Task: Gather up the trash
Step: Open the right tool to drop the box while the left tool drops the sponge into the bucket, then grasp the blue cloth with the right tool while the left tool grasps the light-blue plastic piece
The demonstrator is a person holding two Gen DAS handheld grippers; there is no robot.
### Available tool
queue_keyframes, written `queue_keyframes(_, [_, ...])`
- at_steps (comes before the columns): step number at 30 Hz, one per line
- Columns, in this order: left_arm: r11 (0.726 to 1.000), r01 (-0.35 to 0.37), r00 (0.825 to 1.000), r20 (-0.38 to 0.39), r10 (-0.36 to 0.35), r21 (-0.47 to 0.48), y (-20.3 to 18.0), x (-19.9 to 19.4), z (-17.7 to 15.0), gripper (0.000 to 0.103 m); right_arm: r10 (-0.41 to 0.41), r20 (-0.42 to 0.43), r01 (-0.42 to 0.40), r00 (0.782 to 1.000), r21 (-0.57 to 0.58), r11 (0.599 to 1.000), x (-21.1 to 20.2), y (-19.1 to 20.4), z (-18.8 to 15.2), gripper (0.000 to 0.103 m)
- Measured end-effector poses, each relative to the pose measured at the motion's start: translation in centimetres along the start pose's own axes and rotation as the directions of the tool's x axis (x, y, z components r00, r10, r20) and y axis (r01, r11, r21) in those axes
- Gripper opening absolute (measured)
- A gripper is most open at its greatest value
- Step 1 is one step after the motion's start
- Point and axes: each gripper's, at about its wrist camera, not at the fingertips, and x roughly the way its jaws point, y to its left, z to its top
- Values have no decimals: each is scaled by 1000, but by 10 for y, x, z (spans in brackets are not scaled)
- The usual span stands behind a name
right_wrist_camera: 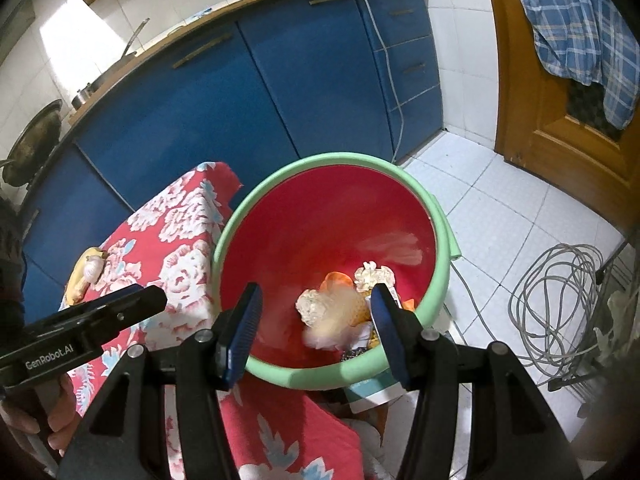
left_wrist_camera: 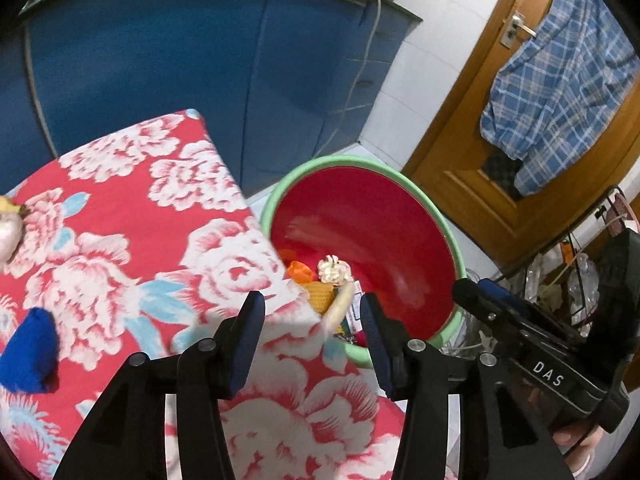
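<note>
A pale, blurred scrap of trash (right_wrist_camera: 334,320) hangs in mid-air inside the mouth of a red bin (right_wrist_camera: 320,216) with a green rim, seemingly falling; its exact shape cannot be told. At the bottom of the bin lie crumpled white paper (right_wrist_camera: 374,276), orange peel-like scraps (right_wrist_camera: 338,280) and other litter. The right claw (right_wrist_camera: 316,328) sits directly above the bin, its jaws wide apart and holding nothing. The left claw (left_wrist_camera: 312,344) is also spread wide and empty, poised over the edge of a surface covered in a red floral cloth (left_wrist_camera: 120,208), which stands just beside the bin. On that cloth remain a blue bundle (left_wrist_camera: 28,356) and a pale, yellowish lump (left_wrist_camera: 8,232) near the far edge. Beyond stand blue cabinets (right_wrist_camera: 192,112), a white tiled floor (right_wrist_camera: 500,216) and a wooden door (left_wrist_camera: 460,128) hung with a checked shirt (left_wrist_camera: 560,80).

This appears to be the drop step. The next move likely calls for swinging a claw back to the cloth, probably for the blue bundle.
</note>
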Motion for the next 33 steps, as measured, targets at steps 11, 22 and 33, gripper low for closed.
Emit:
queue_keyframes(11, [990, -90, 993, 66, 97, -106, 53, -57, -23, 51, 83, 10, -82, 996, -61, 995, -19, 56, -10, 60])
queue_keyframes(22, [951, -183, 973, 94, 212, -247, 129, -102, -48, 51, 178, -40, -182, 983, -152, 971, -15, 135, -29, 60])
queue_keyframes(33, [881, -250, 944, 100, 313, -402, 207, -139, -77, 51, 222, -122, -245, 967, -235, 940, 10, 209, -48, 60])
